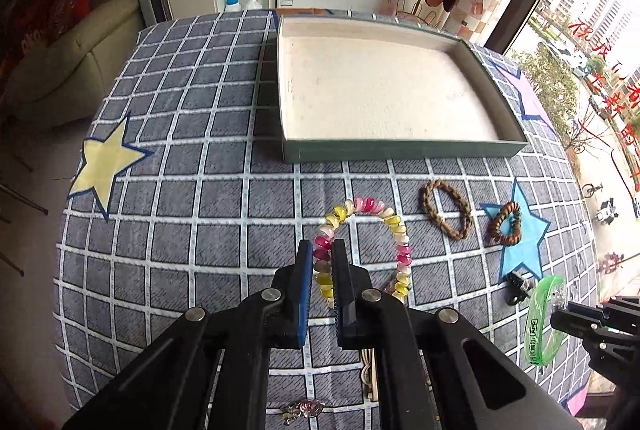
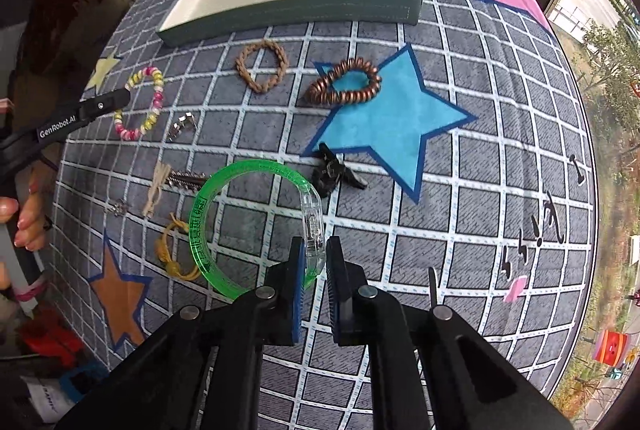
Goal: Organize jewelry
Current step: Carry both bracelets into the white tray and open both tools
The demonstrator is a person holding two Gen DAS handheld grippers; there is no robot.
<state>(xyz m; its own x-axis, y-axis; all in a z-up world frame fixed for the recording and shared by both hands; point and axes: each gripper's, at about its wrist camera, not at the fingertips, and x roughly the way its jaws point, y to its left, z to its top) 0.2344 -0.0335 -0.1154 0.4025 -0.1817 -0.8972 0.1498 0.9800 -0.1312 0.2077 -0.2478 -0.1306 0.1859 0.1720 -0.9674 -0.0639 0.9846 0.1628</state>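
Jewelry scattered over the checked tabletop (image 2: 400, 214), tray (image 1: 400, 150) at the far edge bare inside. Step in hand, judged from both views: two pieces gripped at once, neither yet carried over.

Left tool (image 1: 322, 250) pinched narrow on the beaded bracelet (image 1: 394, 226) of pink, yellow and white, gripped at its left arc, rest of the loop hanging free to the right. Right tool (image 2: 314, 254) likewise drawn narrow, clamped on the clear clasp of the green bangle (image 2: 200, 226), ring tilted out to the left.

Left behind on the cloth: braided tan bracelet (image 2: 262, 66) and copper coil bracelet (image 2: 344, 82) near the tray's front wall, black clip (image 2: 336, 176) just beside the blue star, yellow cord bracelet (image 2: 174, 250) and small silver pieces toward the near left.

Next move, as a judgement: carry both forward over the tray's near wall, lower onto the pale lining, open well apart to keep the loops from tangling. Loose beaded loop likely to swing and catch the rim; enough height needed.
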